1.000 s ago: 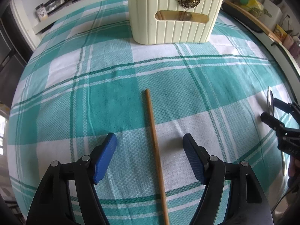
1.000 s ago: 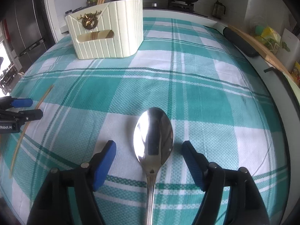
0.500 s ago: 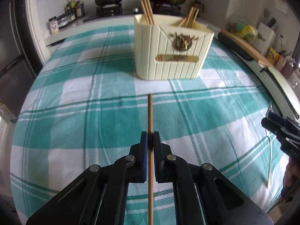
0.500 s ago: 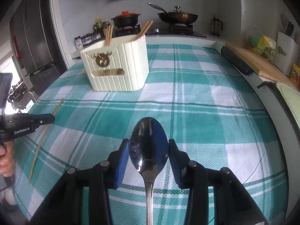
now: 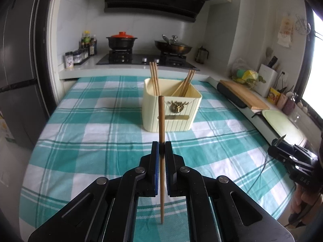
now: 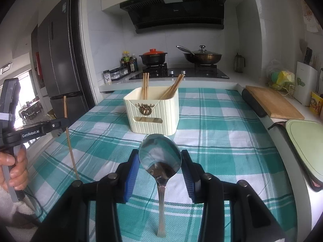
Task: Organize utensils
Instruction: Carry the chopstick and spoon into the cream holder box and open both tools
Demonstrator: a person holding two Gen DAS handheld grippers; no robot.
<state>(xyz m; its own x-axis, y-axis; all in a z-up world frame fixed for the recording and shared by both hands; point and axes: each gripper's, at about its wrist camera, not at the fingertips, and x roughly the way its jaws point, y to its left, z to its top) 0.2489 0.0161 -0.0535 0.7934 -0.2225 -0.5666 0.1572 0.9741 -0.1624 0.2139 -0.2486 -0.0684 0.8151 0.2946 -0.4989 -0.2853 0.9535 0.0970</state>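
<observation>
Utensils are the job, and two of them are in my fingers above the surface, which wears a teal and white checked cloth across the middle of both views. Behind it, along the top of each frame, runs a counter with a hob, a black pot with a red lid and a lidded wok. A dark fridge fills the left edge of the right wrist view.

Next in size, the cream utensil holder stands on the cloth at centre, with a brass stag badge on its front and wooden chopsticks leaning inside it.

My right gripper sits low at centre of its own view, fingers clamped on the bowl of a metal spoon, whose handle hangs toward the bottom of the frame. My left gripper is low at centre in its view, fingers pressed together on a single wooden chopstick, which stands nearly upright in the frame, its top in front of the holder. In the right wrist view that chopstick shows at the left edge, clear of the cloth.
</observation>
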